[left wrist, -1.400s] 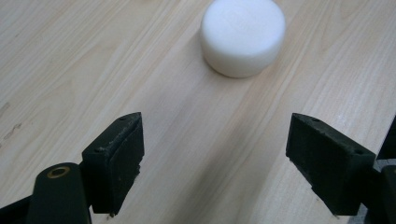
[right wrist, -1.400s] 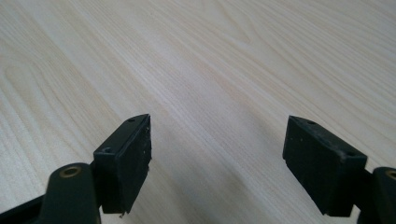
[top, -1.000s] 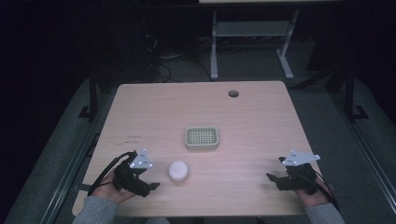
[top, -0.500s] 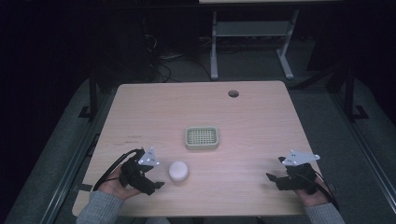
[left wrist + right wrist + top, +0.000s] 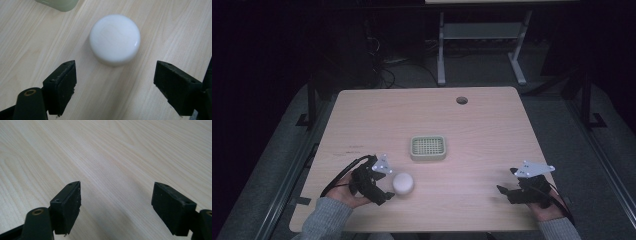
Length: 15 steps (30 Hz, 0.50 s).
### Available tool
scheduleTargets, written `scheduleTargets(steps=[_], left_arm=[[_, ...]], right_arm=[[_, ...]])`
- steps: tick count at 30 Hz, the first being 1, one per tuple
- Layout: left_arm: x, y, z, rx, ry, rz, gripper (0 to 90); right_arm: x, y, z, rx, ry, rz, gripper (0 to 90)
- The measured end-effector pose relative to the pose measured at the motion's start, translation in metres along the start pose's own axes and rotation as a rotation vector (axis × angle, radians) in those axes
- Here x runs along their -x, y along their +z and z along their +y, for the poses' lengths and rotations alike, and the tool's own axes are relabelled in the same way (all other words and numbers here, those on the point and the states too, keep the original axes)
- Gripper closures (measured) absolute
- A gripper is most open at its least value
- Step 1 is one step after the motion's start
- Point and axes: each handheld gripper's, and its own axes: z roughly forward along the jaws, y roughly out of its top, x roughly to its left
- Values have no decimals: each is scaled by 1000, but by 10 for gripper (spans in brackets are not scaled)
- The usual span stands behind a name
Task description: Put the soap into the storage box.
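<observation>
A round white soap bar (image 5: 403, 183) (image 5: 115, 39) lies on the wooden table (image 5: 482, 125), near the front left. My left gripper (image 5: 384, 187) (image 5: 115, 90) stands open just left of it, jaws spread wide, the bar a short way ahead of them and untouched. A pale green soap dish (image 5: 428, 147) with a grid insert sits at the table's middle; its corner (image 5: 58, 4) peeks in at the top of the left gripper view. My right gripper (image 5: 507, 192) (image 5: 116, 207) rests open near the front right edge, with bare wood between its jaws.
A round cable hole (image 5: 461, 100) pierces the table near its far edge. A metal desk frame (image 5: 482, 45) stands on the dark floor beyond. Black cables (image 5: 339, 175) trail from the left gripper toward the table's left side.
My left gripper has moved right, closer to the soap bar, and stays open. The right gripper has not moved.
</observation>
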Motion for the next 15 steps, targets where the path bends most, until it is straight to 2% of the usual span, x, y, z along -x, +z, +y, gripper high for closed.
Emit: scheduleTargets(steps=[15], left_arm=[[-1,9,11,-31,-5,-38,180]], right_arm=[[0,0,0,4,-1,3,231]])
